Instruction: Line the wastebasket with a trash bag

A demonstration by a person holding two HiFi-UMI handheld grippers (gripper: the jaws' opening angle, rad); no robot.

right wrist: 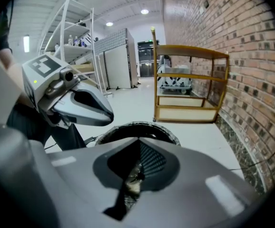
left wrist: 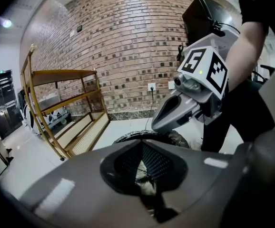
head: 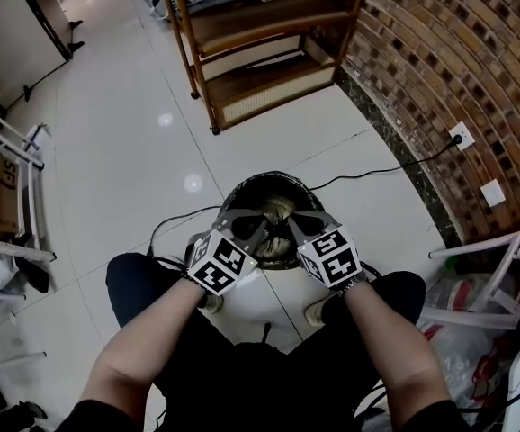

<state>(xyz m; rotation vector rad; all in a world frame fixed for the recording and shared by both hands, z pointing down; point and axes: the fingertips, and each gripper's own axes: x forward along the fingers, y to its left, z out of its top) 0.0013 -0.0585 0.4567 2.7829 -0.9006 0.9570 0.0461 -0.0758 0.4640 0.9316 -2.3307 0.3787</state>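
Pale tiled floor (head: 134, 151) surrounds your wastebasket (head: 245, 207) at the head view's lower centre, dark trash bag (head: 269, 177) over its rim. Both claws (left gripper (head: 256, 223), right gripper (head: 294, 225)) hover above it, fully closed and empty.

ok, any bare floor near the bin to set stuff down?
Free: tile between wastebasket and wooden shelf, and wider tile further left, toward the white rack. Crowded: the wastebasket mouth under left claw and right claw, and the right side by the brick wall, with cable and bags.
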